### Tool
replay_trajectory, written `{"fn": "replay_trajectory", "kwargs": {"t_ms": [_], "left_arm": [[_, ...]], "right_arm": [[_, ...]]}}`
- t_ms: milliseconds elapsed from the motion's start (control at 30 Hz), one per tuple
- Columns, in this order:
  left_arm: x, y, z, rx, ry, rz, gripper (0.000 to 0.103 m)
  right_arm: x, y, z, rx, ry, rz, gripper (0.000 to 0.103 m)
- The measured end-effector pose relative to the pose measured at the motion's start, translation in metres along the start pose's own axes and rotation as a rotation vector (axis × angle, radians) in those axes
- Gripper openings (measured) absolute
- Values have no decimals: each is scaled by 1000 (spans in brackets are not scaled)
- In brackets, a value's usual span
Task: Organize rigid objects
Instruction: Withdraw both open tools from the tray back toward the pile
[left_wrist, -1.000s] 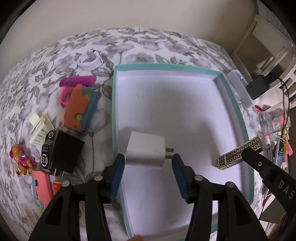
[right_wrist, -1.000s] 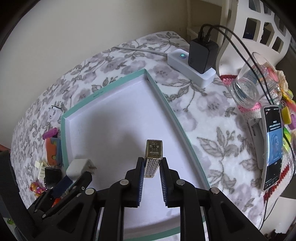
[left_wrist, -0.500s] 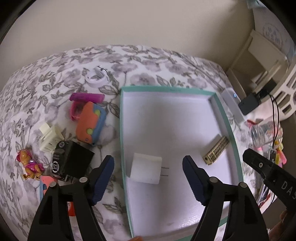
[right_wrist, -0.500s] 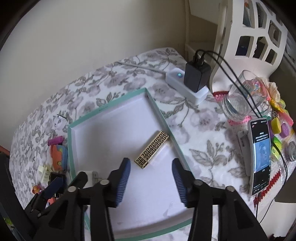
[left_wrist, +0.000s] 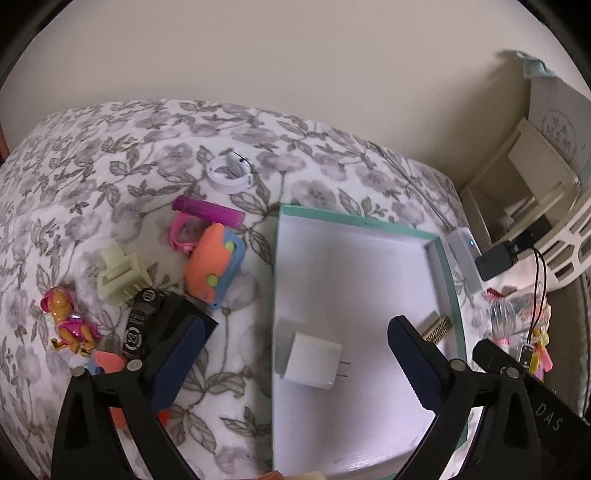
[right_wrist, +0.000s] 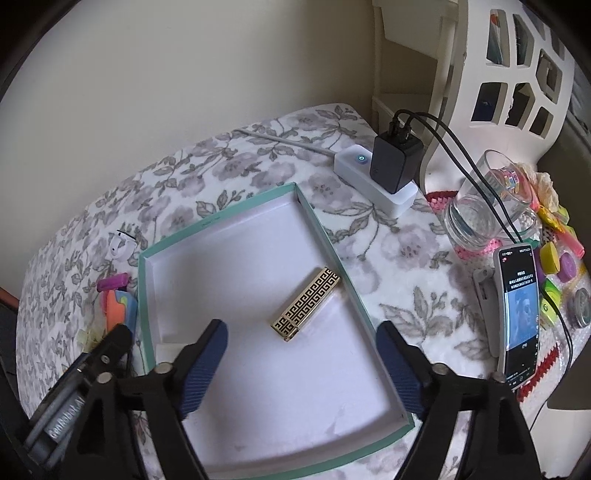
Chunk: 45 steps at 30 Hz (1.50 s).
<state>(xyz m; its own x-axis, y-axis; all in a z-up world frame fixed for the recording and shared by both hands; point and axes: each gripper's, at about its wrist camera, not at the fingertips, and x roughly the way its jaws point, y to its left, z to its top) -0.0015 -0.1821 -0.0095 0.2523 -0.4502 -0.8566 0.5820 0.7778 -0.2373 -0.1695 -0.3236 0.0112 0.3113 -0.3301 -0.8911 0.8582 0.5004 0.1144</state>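
A shallow teal-rimmed white tray (left_wrist: 362, 221) (right_wrist: 325, 236) lies on the floral cloth. In it lie a white plug charger (left_wrist: 316, 360) near its left wall and a gold-and-black patterned lighter (right_wrist: 306, 303) (left_wrist: 437, 328) near its right wall. My left gripper (left_wrist: 295, 363) is open wide and empty, raised above the charger. My right gripper (right_wrist: 301, 363) is open wide and empty, raised just short of the lighter. Left of the tray lie a black charger (left_wrist: 159, 325), a cream clip (left_wrist: 120, 277), an orange-and-blue toy (left_wrist: 216, 264), a purple stick (left_wrist: 208, 210), a pink ring (left_wrist: 183, 232), a small figurine (left_wrist: 68, 321) and a white ring (left_wrist: 229, 173).
A white power strip (right_wrist: 373, 181) with a black adapter (right_wrist: 395, 158) and cables sits beyond the tray's right side. A glass (right_wrist: 484, 206), a phone on a stand (right_wrist: 517, 314) and small coloured items (right_wrist: 554, 258) crowd the right edge. A wall stands behind.
My left gripper let go of the white charger and my right let go of the lighter, both now lying in the tray. Both grippers opened wide and drew back upward.
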Motion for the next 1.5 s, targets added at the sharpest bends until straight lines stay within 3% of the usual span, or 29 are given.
{"fn": "replay_trajectory", "kwargs": {"t_ms": [133,567,733,1133,1200,1333,1500], "left_arm": [[-9,12,5,-43,-35,10,100],[-38,61,17,-176,-120,54,100],[-54,80,22,-190,-150,125,100],[-90,153,12,-272,-204,299,100],[-91,163,8,-288,-192,323,100],[-77,181,-2,-270,-89,388,100],[-62,191,-14,-257,16,413,100]], "right_arm": [[1,2,-1,-4,-2,13,103],[0,29,-10,-76,-8,48,103],[-6,57,-13,-147,-26,87,103],[-21,130,-33,-260,-31,274,103],[-18,141,-37,-281,-16,286,103],[-9,163,-52,-338,24,285,103],[7,184,-71,-404,92,278,103]]}}
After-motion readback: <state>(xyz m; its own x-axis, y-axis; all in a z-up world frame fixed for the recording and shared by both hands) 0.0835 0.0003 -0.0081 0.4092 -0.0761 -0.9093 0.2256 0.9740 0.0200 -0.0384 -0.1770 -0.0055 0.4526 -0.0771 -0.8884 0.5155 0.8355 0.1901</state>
